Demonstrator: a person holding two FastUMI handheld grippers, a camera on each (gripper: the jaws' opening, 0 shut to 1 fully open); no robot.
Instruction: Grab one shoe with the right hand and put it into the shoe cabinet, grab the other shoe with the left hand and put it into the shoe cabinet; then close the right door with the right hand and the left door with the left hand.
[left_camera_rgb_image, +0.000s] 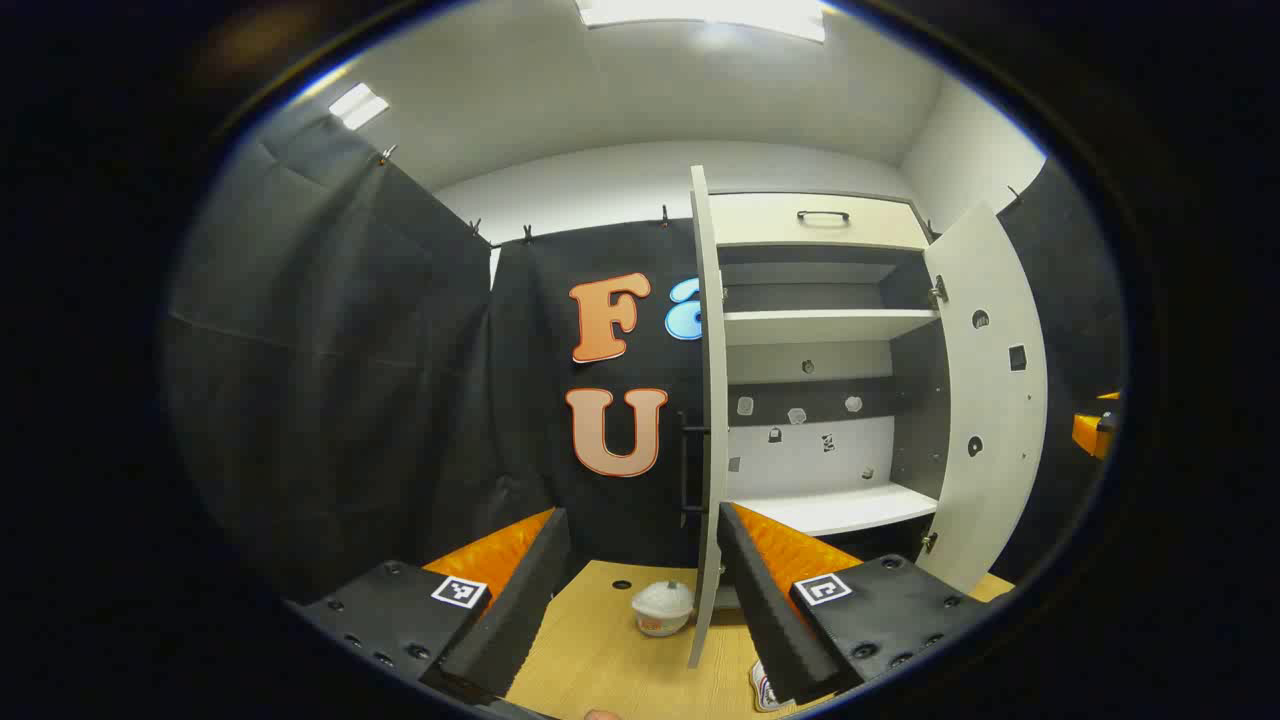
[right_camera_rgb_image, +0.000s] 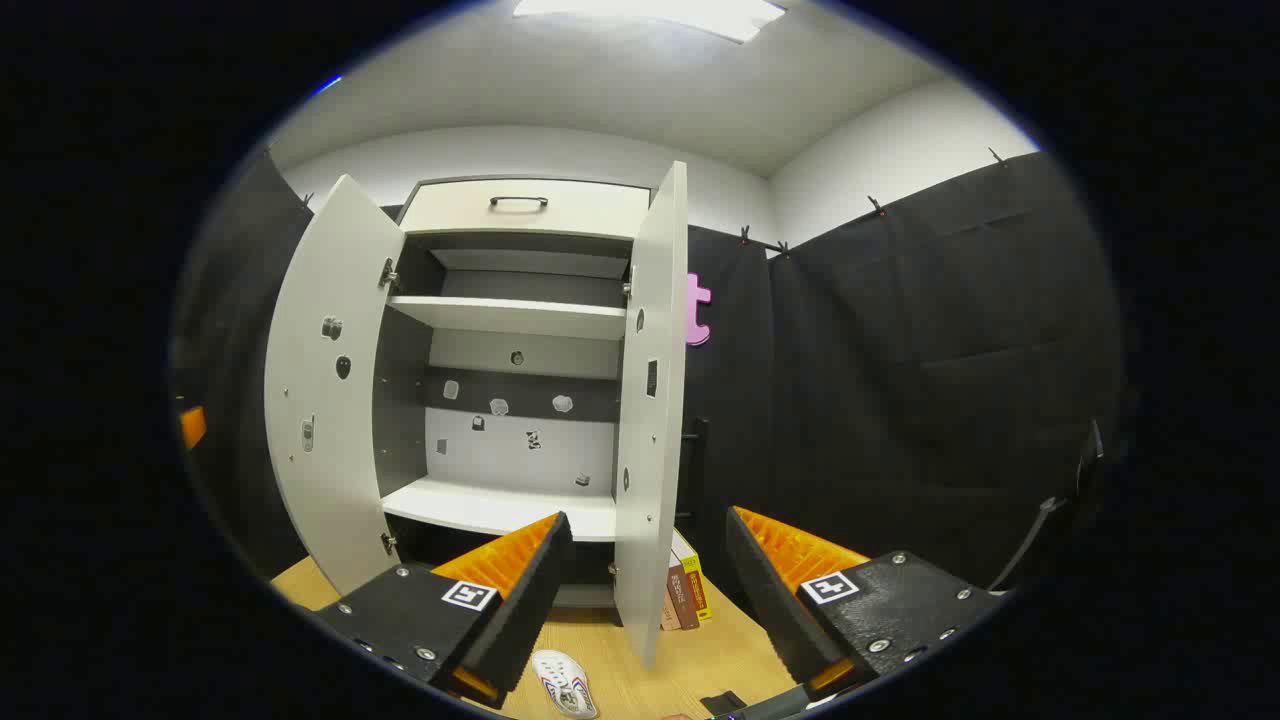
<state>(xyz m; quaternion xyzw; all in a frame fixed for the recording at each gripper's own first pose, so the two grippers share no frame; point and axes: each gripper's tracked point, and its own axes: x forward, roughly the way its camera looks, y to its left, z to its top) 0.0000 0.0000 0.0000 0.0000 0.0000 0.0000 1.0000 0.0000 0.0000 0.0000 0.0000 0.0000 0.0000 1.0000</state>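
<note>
The shoe cabinet (left_camera_rgb_image: 820, 330) stands with both doors swung open. In the left gripper view, the left door (left_camera_rgb_image: 708, 400) shows edge-on in the middle and the right door (left_camera_rgb_image: 985, 400) hangs open to the right. The shelves inside are bare, with small stickers on the back wall, too small to read. A drawer with a dark handle (left_camera_rgb_image: 822, 216) sits on top.

The left gripper (left_camera_rgb_image: 640, 570) is spread wide and holds nothing. Just past it on the wooden table (left_camera_rgb_image: 600, 660) sits a small white bowl (left_camera_rgb_image: 662, 607). Part of 1 shoe (left_camera_rgb_image: 762, 690) peeks out by its finger.

In the right gripper view, the right gripper (right_camera_rgb_image: 645, 580) is also wide apart with nothing in it. A white shoe (right_camera_rgb_image: 565, 683) lies on the table below it, in front of the cabinet. A few books (right_camera_rgb_image: 685, 595) stand beside the open door; I cannot read their spines.
</note>
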